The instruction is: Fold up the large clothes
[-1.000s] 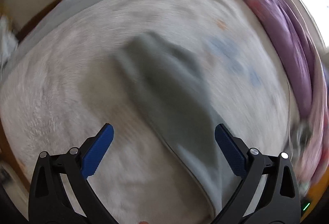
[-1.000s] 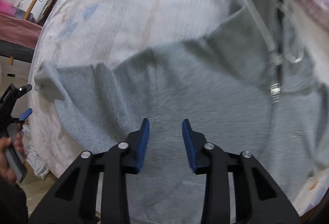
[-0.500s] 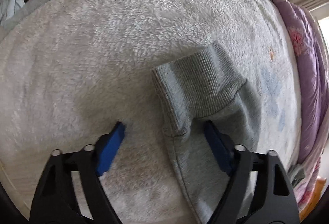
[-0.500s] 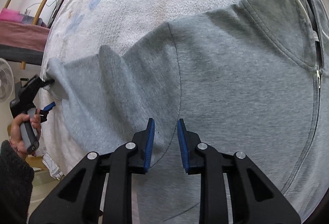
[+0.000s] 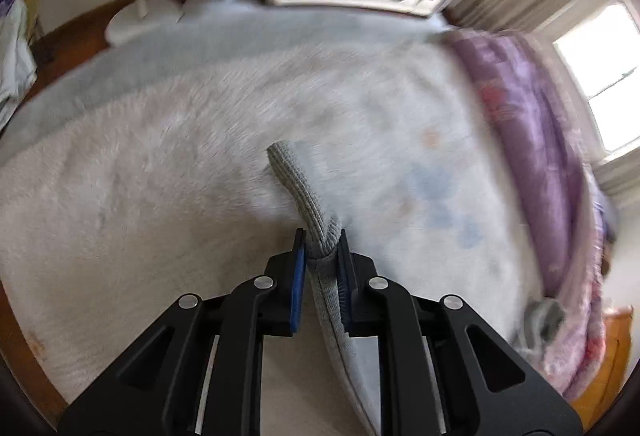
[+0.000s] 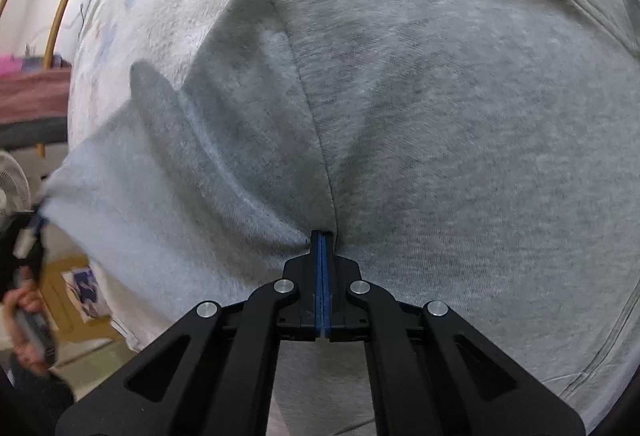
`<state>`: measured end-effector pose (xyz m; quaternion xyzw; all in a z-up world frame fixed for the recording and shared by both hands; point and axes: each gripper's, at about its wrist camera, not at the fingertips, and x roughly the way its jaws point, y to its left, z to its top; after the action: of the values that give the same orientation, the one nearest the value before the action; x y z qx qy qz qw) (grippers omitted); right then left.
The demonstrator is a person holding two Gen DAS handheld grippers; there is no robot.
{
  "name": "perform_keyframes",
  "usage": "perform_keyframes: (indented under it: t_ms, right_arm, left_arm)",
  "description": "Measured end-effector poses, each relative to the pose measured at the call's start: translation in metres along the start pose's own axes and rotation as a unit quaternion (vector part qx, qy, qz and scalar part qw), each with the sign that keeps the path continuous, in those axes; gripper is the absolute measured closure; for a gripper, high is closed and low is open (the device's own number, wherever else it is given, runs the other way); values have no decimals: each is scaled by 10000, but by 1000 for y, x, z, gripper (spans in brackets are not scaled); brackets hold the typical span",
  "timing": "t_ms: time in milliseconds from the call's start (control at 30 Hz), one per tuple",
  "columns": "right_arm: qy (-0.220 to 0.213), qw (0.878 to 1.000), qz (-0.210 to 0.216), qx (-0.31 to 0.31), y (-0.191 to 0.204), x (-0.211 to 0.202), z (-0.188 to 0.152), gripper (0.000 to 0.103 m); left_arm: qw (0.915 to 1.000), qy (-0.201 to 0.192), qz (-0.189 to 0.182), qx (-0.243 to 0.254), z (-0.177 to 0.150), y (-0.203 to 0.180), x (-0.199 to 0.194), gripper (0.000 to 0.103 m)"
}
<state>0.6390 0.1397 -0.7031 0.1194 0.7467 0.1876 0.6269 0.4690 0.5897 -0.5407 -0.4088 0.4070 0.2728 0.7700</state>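
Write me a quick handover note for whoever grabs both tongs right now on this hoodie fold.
Left tongs: closing on the ribbed sleeve cuff, cuff between the pads, raised off the white fleece blanket.
Right tongs: shut, pinching the grey hoodie at the seam where sleeve meets body.
Hoodie lies spread on the blanket; the sleeve stretches out to the left tongs.
Done: both grips taken.
Left: likely carry the sleeve across the body, then fold the rest.

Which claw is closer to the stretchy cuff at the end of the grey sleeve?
Left. The left claw is closing right on the ribbed cuff, which sits between its pads. The right claw pinches the sweatshirt at the shoulder seam.
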Motion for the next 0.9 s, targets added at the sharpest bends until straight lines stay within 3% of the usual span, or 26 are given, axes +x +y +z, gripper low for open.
perform_keyframes:
  t_ms: [100,200,300,400,500,533,633,767,900]
  right_arm:
    - [83,9998,-74,-153,4,-1,2,103]
    - [96,9996,192,-208,0,-12,1,103]
    - [-297,9966,686,-351,-14,-52,-13,101]
    - [-701,9938,789,-354,-48,-100,-31,101]
    - [-1111,9916,641,-161,-107,-146,-50,101]
    - [-1253,9906,545,-15,-135,-163,-56,101]
    - [-1624,9849,312,520,-217,-204,-81,101]
    - [-1953,9742,-89,1125,-319,-250,-115,101]
    - [-2252,9532,-301,1995,-424,-284,-151,101]
  left_arm:
    - [9983,-252,-297,424,-18,-31,-50,89]
    - [9933,-411,-624,884,-41,-85,-90,89]
    - [9819,-547,-989,1521,-78,-152,-122,89]
    - [9653,-470,-1293,2219,-129,-229,-132,89]
    - [9474,-144,-1661,2734,-191,-291,-129,89]
    - [9361,40,-1699,3080,-226,-319,-124,89]
    - [9138,472,-1996,3505,-305,-372,-108,89]
    - [8865,925,-2125,4005,-400,-418,-70,89]
    - [8631,1550,-1989,4376,-486,-449,-13,89]
